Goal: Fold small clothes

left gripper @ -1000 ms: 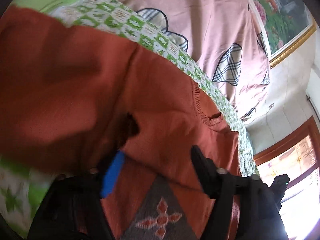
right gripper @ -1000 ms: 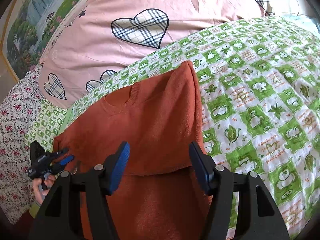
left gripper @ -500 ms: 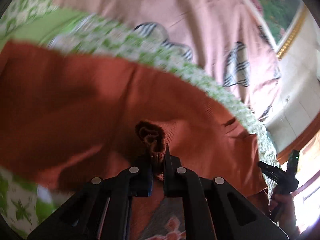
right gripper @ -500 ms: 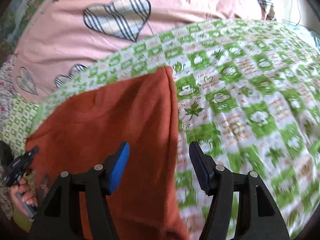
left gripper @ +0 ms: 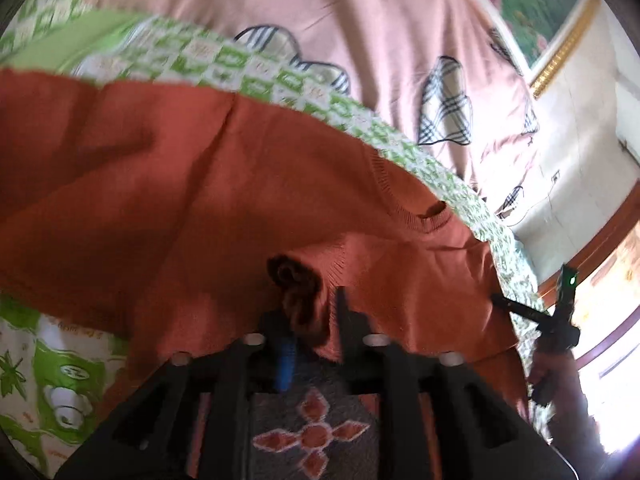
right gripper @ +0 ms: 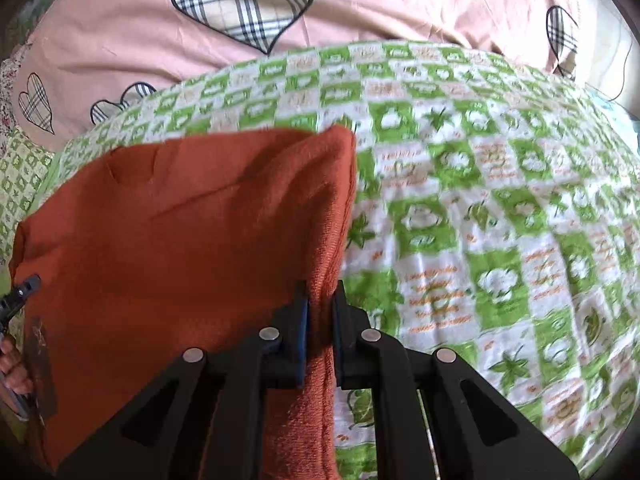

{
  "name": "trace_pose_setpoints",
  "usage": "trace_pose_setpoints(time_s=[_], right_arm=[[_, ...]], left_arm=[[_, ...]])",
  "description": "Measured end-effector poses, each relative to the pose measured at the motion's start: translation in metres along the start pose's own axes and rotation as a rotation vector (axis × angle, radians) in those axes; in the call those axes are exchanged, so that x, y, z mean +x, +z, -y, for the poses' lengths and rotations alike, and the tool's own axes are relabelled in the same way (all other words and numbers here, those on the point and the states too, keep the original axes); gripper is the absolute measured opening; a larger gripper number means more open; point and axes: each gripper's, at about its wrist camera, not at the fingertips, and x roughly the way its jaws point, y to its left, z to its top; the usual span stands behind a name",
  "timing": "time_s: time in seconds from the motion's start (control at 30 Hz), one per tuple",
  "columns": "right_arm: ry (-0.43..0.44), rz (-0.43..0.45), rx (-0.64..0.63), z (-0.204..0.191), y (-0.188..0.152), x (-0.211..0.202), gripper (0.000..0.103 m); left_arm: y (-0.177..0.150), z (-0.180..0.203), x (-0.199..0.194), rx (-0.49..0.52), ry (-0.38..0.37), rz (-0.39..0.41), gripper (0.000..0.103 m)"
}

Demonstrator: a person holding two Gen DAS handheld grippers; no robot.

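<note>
On the green-checked sheet [right gripper: 480, 208], below a pink heart-print quilt [right gripper: 360, 8], lies the rust sweater [right gripper: 180, 232], its folded right edge pinched by the right gripper [right gripper: 320, 320] while the left gripper [left gripper: 312, 320] clamps a bunched cuff.

We see a bed covered by a green-and-white checked sheet [right gripper: 472, 216] with leaf prints. Directly on it lies a rust-orange sweater [right gripper: 180, 232], spread flat, and behind, a pink quilt [right gripper: 400, 4] with plaid hearts along the bed's far side.
</note>
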Motion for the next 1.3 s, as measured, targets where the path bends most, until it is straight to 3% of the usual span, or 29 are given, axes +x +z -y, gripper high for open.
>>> trace_pose_setpoints(time_s=[0.07, 0.1, 0.13, 0.17, 0.2, 0.23, 0.3, 0.4, 0.5, 0.57, 0.67, 0.77, 0.87, 0.97, 1.07, 1.13, 1.2, 1.3], right_arm=[[0.0, 0.001, 0.004, 0.001, 0.0, 0.0, 0.011], [-0.002, 0.0, 0.004, 0.0, 0.0, 0.001, 0.011], [-0.004, -0.003, 0.0, 0.001, -0.001, 0.001, 0.011], [-0.009, -0.002, -0.002, 0.001, -0.002, 0.0, 0.011], [-0.009, 0.0, 0.001, 0.001, -0.003, -0.001, 0.011], [-0.007, 0.001, 0.005, 0.001, -0.003, 0.0, 0.011], [0.002, 0.006, 0.019, 0.004, -0.005, -0.002, 0.011], [0.005, 0.014, 0.024, 0.002, -0.002, -0.001, 0.011], [0.004, 0.022, 0.024, 0.001, -0.002, -0.002, 0.011], [0.008, 0.027, 0.024, 0.0, -0.002, -0.002, 0.011], [0.008, 0.024, 0.018, -0.003, -0.002, -0.001, 0.011], [0.0, 0.035, 0.018, -0.005, -0.004, -0.004, 0.011], [-0.003, 0.032, 0.022, -0.004, -0.004, -0.002, 0.011], [-0.01, 0.028, 0.028, -0.005, -0.003, -0.002, 0.012], [-0.035, 0.041, 0.024, -0.006, -0.004, -0.003, 0.012], [-0.061, 0.043, 0.016, -0.009, -0.004, -0.003, 0.012], [-0.068, 0.041, 0.029, -0.01, -0.005, -0.003, 0.012], [-0.037, 0.064, 0.087, -0.009, -0.005, -0.018, 0.018]], left_arm=[[0.009, -0.012, 0.001, -0.054, -0.007, -0.012, 0.069], [0.012, -0.013, 0.003, -0.068, -0.013, -0.013, 0.067], [0.015, -0.014, 0.005, -0.074, -0.02, -0.012, 0.065], [0.02, -0.012, 0.006, -0.064, -0.032, -0.004, 0.05], [0.023, -0.008, 0.008, -0.045, -0.043, -0.011, 0.027], [0.025, -0.001, 0.011, -0.016, -0.054, -0.025, 0.016], [0.026, 0.015, 0.017, 0.066, -0.059, -0.075, 0.015], [0.022, 0.028, 0.021, 0.148, 0.014, -0.106, 0.009], [0.023, 0.037, 0.001, 0.216, 0.135, 0.022, 0.004], [0.022, 0.035, -0.015, 0.218, 0.155, 0.097, 0.004], [0.02, 0.031, -0.009, 0.243, 0.274, 0.092, 0.003], [0.012, 0.032, -0.014, 0.28, 0.264, 0.093, 0.004], [0.008, 0.029, -0.025, 0.265, 0.262, 0.089, 0.029], [0.009, 0.011, -0.037, 0.19, 0.268, 0.077, 0.036], [0.002, -0.015, -0.066, 0.084, 0.315, 0.101, 0.061], [-0.002, -0.028, -0.084, 0.047, 0.351, 0.129, 0.063], [-0.005, -0.042, -0.099, 0.015, 0.405, 0.148, 0.077], [-0.001, -0.064, -0.115, -0.015, 0.475, 0.163, 0.081]])
